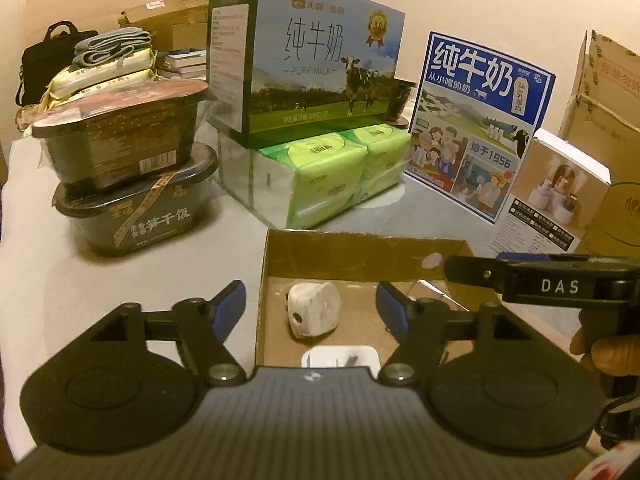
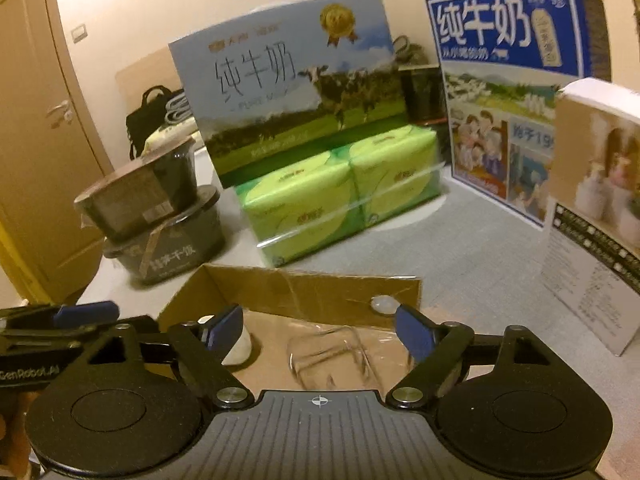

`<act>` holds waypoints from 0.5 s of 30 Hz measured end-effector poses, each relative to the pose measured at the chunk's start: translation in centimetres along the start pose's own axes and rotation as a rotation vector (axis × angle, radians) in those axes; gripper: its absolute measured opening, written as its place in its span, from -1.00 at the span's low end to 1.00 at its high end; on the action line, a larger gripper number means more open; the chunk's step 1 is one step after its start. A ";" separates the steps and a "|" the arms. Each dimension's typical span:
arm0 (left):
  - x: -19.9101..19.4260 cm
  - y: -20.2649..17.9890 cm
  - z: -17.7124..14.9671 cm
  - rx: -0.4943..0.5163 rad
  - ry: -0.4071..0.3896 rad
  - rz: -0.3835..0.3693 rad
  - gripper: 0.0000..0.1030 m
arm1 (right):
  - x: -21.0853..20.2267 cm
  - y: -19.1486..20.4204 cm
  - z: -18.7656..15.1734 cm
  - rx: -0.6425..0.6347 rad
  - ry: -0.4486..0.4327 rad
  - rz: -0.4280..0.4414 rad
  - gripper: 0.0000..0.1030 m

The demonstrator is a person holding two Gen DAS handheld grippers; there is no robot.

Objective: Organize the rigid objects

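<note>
Left wrist view: both tools, left [image 1: 310, 306] and right [image 2: 320, 334], gape empty over the cardboard box [image 1: 360, 252]; lift straight out, clearing the white plug [image 1: 314, 310] and glass [image 2: 332, 356].

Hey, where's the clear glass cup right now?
The clear glass cup lies inside the open cardboard box, low centre in the right wrist view, between the open right gripper fingers, right of the white plug.
</note>
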State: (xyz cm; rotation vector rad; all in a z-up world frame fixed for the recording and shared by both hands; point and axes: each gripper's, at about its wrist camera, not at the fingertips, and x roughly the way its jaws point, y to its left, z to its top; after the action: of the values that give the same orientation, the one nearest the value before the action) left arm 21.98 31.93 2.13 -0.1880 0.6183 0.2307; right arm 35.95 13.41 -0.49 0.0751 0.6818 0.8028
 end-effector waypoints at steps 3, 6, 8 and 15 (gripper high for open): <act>-1.4 -0.3 -0.7 -0.016 -0.005 -0.002 0.49 | -1.2 -0.1 -0.7 0.004 0.015 -0.007 0.61; -3.1 -0.7 -1.5 -0.032 -0.013 0.002 0.58 | -3.0 0.0 -1.9 0.028 0.025 -0.021 0.61; -4.4 -1.2 -2.1 -0.030 -0.017 0.002 0.62 | -4.6 0.2 -3.1 0.039 0.035 -0.029 0.61; -9.5 -2.8 -4.2 -0.009 -0.024 0.009 0.84 | -10.3 1.6 -7.0 0.057 0.064 -0.083 0.61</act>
State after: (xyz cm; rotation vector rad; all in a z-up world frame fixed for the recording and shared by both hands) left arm 12.88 26.70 4.69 -0.1913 0.5939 0.2444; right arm 25.70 6.19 0.05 0.0724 0.7641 0.7087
